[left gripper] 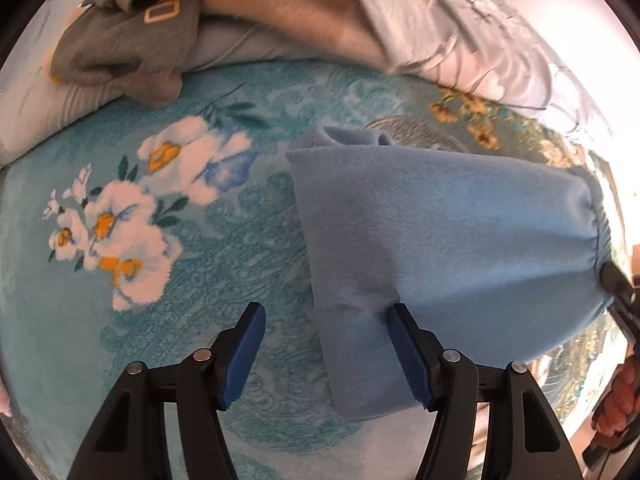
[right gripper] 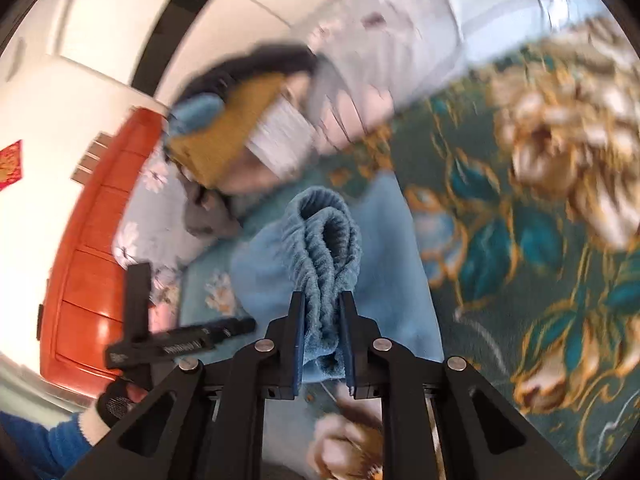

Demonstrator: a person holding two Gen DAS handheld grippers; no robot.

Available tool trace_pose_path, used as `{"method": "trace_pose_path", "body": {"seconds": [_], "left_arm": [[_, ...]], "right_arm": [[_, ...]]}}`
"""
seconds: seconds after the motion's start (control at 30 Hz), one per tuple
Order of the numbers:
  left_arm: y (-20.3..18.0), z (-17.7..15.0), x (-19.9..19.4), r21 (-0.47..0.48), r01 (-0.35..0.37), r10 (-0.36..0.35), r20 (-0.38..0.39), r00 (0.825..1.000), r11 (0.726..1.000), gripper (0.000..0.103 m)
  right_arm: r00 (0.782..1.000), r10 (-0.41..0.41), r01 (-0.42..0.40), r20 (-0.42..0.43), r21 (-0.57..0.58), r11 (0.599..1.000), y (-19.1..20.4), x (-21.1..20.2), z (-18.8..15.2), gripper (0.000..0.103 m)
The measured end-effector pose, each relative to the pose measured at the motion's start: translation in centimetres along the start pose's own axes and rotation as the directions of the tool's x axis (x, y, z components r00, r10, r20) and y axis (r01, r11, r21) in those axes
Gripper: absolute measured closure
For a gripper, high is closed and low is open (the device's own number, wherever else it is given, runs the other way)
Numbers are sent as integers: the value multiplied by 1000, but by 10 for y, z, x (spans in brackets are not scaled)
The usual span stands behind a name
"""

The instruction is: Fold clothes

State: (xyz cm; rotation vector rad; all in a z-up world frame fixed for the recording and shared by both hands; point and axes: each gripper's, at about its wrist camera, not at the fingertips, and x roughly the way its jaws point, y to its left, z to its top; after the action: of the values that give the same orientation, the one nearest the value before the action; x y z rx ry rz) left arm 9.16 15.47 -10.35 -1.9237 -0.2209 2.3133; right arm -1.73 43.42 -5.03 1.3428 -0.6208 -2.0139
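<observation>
Folding looked partway done: from the left wrist, the left gripper [left gripper: 324, 354] stood wide open and empty beside the doubled blue garment [left gripper: 440, 236] on the floral blanket [left gripper: 120, 320], while from the right wrist, the right gripper [right gripper: 323, 344] pinched its gathered waistband [right gripper: 324, 248], more folds seemingly left.

Folded garment [left gripper: 448, 240] lies on blanket [left gripper: 200, 340], clothes pile [left gripper: 132, 40] behind.

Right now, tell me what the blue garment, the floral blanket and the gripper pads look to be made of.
Blue garment: soft fleece-like knit, matte and fuzzy, with a ribbed gathered band clamped in the right gripper.
Floral blanket: plush pile fabric, probably synthetic, with a slight sheen and a printed flower pattern.
Left gripper pads: blue ridged rubber or plastic, which one is unclear, on black rigid fingers.
</observation>
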Motion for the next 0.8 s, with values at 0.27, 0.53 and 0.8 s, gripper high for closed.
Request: {"method": "trace_pose_path", "body": {"seconds": [0.27,0.53,0.8], "left_arm": [[-4,10,12,27,-3,4,-17,1000,1000,34],[1,8,-17,31,39,-40,35,999,999,35],[-30,28,-35,149,57,-75,114,991,987,35]], "right_arm": [[994,-98,106,-52,166,980,-57,29,-4,86],[994,-102,107,-47,114,988,-45,9,-1,81],[996,-92,91,-6,-93,992,14,3,20,81]]}}
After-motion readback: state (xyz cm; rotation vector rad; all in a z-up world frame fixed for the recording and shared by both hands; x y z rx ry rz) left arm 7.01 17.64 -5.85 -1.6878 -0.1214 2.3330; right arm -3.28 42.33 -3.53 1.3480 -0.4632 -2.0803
